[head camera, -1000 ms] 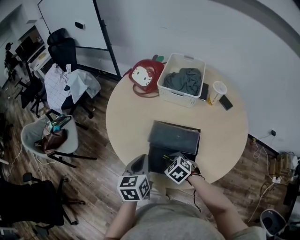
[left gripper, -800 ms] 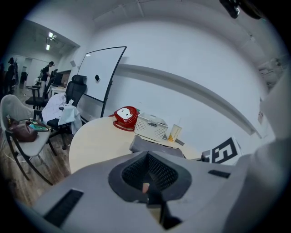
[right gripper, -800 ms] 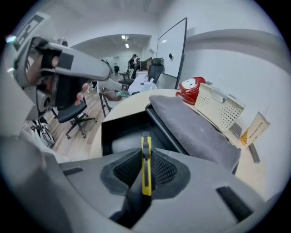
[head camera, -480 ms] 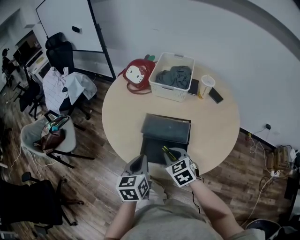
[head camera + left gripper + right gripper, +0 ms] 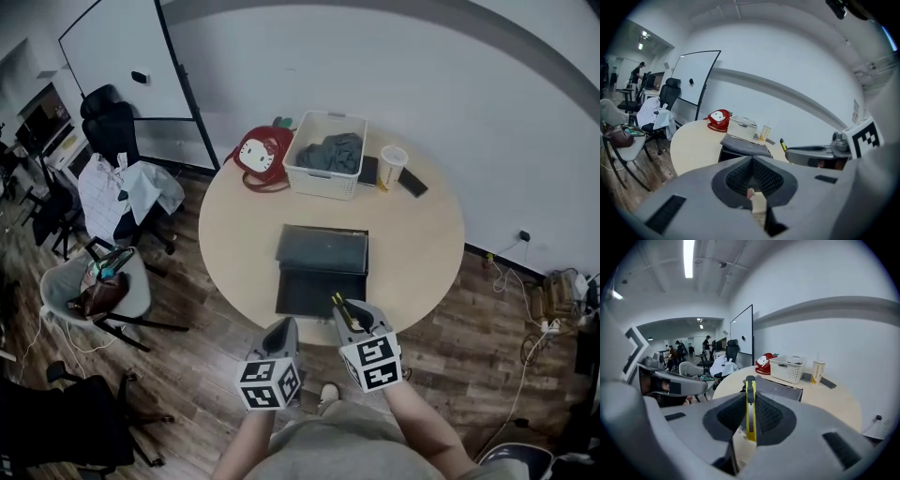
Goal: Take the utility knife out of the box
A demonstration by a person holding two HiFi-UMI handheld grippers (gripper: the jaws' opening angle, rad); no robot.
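Note:
A black box [image 5: 317, 292] lies open on the round table [image 5: 234, 244], its lid [image 5: 322, 249] folded back on the far side. My right gripper [image 5: 352, 319] is at the table's near edge, raised above the box's near right corner, shut on a yellow utility knife [image 5: 343, 313]. In the right gripper view the knife [image 5: 750, 408] stands on edge between the pads and pokes out past them. My left gripper [image 5: 281, 335] hangs just off the table's near edge, left of the right one. Its jaws look shut in the left gripper view, left gripper [image 5: 752, 187] holding nothing.
At the table's far side stand a white basket [image 5: 325, 154] of grey cloth, a red bag [image 5: 261, 155], a paper cup [image 5: 391, 167] and a dark phone [image 5: 413, 185]. Chairs [image 5: 112, 281] with clothes and bags stand on the wood floor to the left.
The right gripper has lifted out of the box with the knife and drawn back toward the person. The left gripper has also pulled back off the table's edge.

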